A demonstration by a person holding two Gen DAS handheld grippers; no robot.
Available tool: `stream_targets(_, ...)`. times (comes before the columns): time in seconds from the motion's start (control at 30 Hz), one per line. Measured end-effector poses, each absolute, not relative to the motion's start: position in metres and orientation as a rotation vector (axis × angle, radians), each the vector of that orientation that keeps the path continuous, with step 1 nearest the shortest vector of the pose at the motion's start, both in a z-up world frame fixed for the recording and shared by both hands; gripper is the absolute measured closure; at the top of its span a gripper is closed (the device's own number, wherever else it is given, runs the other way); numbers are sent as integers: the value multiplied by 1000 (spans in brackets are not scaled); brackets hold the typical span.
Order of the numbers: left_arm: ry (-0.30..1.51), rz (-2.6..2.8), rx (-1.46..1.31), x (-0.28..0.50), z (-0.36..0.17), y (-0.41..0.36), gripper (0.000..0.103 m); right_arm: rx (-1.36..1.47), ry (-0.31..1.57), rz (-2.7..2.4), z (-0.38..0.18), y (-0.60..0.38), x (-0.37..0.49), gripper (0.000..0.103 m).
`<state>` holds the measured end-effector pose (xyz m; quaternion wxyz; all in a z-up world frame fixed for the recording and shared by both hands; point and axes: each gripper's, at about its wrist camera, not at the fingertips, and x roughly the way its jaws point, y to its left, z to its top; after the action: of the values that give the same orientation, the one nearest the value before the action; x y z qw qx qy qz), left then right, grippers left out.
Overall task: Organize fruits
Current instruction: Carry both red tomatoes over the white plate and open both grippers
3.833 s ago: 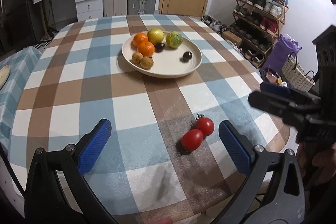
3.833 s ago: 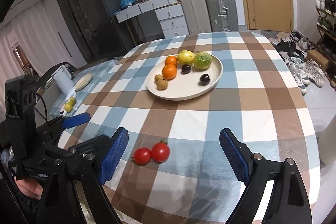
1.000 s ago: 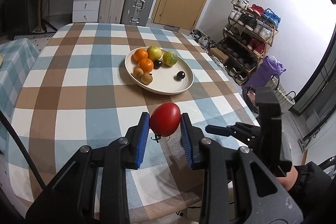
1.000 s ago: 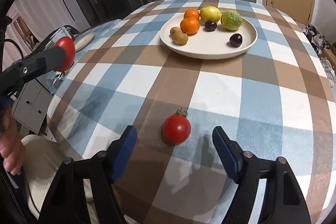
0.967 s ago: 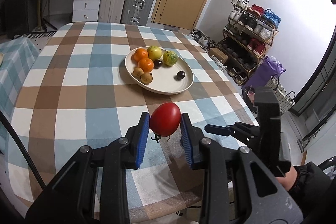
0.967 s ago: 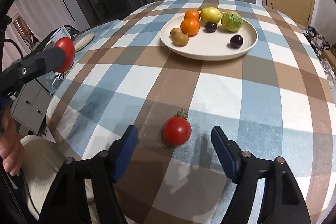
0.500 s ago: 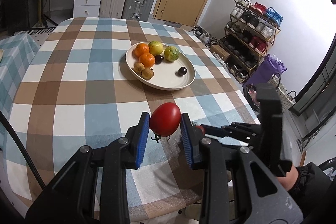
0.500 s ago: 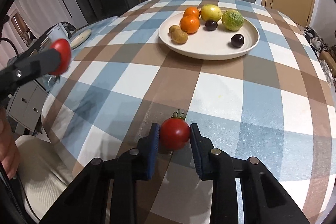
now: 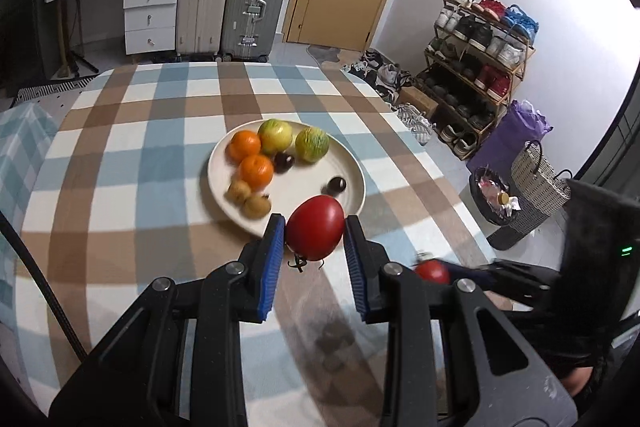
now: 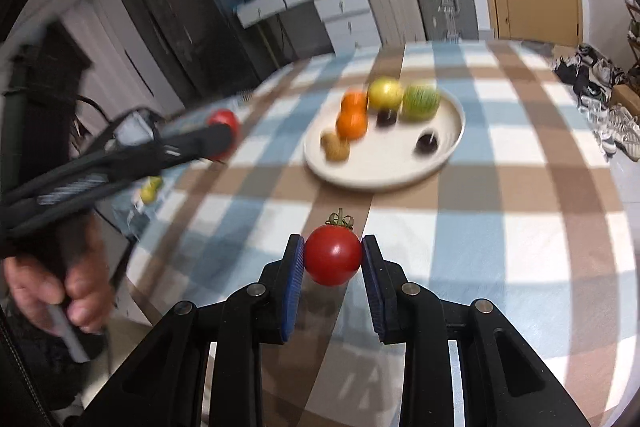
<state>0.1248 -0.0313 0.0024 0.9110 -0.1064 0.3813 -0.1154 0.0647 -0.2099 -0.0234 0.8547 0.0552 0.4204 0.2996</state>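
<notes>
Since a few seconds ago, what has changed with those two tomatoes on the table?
Both tomatoes left the cloth. The left gripper took the larger tomato and carried it toward the plate. The right gripper has just closed on the stemmed tomato and lifted it. The plated fruit stayed put.

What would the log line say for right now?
left gripper: shut on tomato | right gripper: just closed on second tomato | plate: awaits both
</notes>
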Motion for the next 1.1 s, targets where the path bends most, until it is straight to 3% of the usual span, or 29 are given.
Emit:
stream_targets(0.43, 883, -255, -210, 231, -57, -51, 76, 421, 828, 585, -4, -267, 177, 73)
stream_targets(1.1, 938, -243, -144, 273, -99, -51, 76, 418, 1015, 632, -79, -205, 260, 73)
